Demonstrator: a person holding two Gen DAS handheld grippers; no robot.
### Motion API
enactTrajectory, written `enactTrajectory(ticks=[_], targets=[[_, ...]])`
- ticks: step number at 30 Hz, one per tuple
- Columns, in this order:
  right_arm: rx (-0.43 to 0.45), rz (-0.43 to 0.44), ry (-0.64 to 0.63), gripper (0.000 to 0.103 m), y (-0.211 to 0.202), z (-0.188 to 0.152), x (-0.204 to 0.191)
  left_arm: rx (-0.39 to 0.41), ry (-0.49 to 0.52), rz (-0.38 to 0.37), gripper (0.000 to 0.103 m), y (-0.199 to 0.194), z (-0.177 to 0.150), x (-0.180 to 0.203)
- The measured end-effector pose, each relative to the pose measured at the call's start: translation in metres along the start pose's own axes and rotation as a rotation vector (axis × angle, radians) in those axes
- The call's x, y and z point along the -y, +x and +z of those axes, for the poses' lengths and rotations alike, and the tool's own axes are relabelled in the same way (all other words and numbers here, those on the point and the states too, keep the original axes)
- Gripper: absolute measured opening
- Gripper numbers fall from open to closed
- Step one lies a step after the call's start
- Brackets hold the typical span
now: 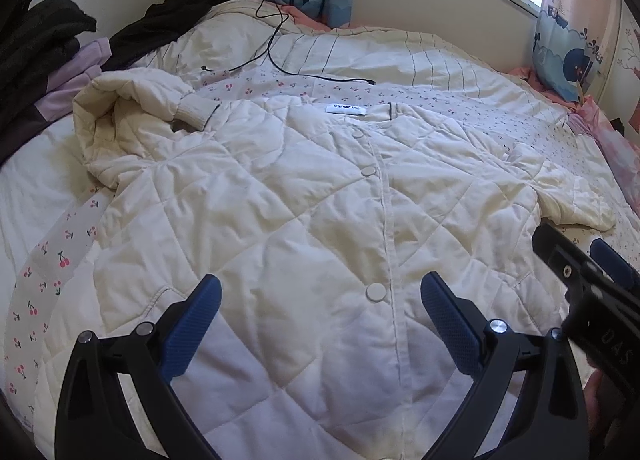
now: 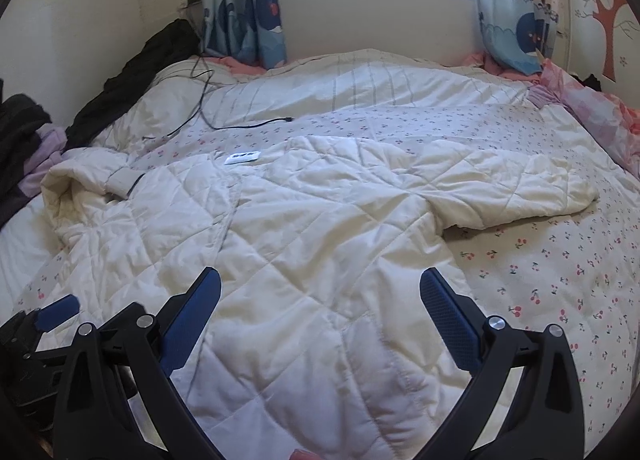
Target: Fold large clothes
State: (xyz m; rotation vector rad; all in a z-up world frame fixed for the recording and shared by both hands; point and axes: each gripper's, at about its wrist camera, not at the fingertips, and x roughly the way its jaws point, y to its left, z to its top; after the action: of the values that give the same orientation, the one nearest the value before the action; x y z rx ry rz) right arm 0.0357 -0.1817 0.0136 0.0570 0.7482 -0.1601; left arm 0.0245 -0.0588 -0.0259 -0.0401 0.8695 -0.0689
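Left wrist view: a cream quilted jacket (image 1: 304,212) lies spread front-up on the bed (image 1: 460,100), both grippers poised over its near hem with nothing held.

Left gripper (image 1: 320,324) hovers with its fingers spread wide above the snap placket; right gripper (image 2: 320,324) is equally wide apart over the jacket's right half. The left sleeve (image 1: 132,116) is bunched and curled back near the shoulder, while the right sleeve (image 2: 520,188) stretches out to the right. Padded and puffy, the jacket looks soft, light and springy, likely to slide and unfold itself; pinching a cuff or the stitched hem edge should hold better than the slick panels. A black cable (image 1: 304,74) lies beyond the collar.
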Motion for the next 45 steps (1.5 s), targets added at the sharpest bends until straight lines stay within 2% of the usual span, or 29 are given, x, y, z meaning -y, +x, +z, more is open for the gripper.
enactTrajectory(ticks=[4, 7, 11, 15, 16, 19, 21, 25, 29, 32, 36, 38, 41, 45], targets=[[0.002, 0.012, 0.048, 0.096, 0.005, 0.002, 0.011, -0.007, 0.006, 0.002, 0.096, 0.001, 0.001, 0.003], [0.011, 0.066, 0.112, 0.096, 0.014, 0.0, 0.019, -0.009, 0.009, 0.002, 0.096, 0.001, 0.001, 0.005], [0.048, 0.051, 0.08, 0.096, 0.022, -0.003, 0.018, 0.005, 0.038, 0.016, 0.096, -0.003, 0.001, 0.01], [0.015, 0.034, 0.019, 0.096, 0.034, -0.008, 0.012, 0.015, 0.062, 0.017, 0.096, -0.006, 0.0, 0.014], [0.011, 0.038, 0.018, 0.096, 0.034, -0.008, 0.012, 0.014, 0.062, 0.011, 0.096, -0.006, 0.0, 0.014], [0.078, 0.068, 0.063, 0.096, 0.02, -0.002, 0.026, -0.002, 0.06, -0.013, 0.096, -0.004, 0.0, 0.014], [0.082, 0.066, 0.08, 0.096, 0.017, 0.005, 0.042, -0.006, 0.055, -0.029, 0.096, -0.005, 0.0, 0.013], [0.034, 0.056, 0.223, 0.096, 0.021, 0.017, 0.122, -0.006, 0.03, -0.042, 0.096, -0.006, 0.001, 0.007], [0.008, 0.011, 0.4, 0.096, 0.032, 0.025, 0.247, -0.022, 0.002, -0.062, 0.096, -0.002, 0.001, 0.004], [-0.009, 0.017, 0.562, 0.096, 0.051, 0.031, 0.35, -0.034, 0.001, -0.064, 0.096, 0.001, 0.0, 0.005], [0.014, -0.016, 0.715, 0.096, 0.078, 0.034, 0.462, -0.031, 0.002, -0.047, 0.096, 0.005, 0.0, 0.006], [0.01, 0.0, 0.794, 0.096, 0.094, 0.028, 0.501, -0.034, 0.0, -0.035, 0.096, 0.008, 0.0, 0.006], [0.01, 0.031, 0.89, 0.096, 0.119, 0.016, 0.539, -0.045, 0.0, -0.024, 0.096, 0.014, 0.0, 0.006], [0.029, 0.046, 0.832, 0.096, 0.14, 0.025, 0.544, -0.064, 0.001, -0.018, 0.096, 0.021, -0.002, 0.008]])
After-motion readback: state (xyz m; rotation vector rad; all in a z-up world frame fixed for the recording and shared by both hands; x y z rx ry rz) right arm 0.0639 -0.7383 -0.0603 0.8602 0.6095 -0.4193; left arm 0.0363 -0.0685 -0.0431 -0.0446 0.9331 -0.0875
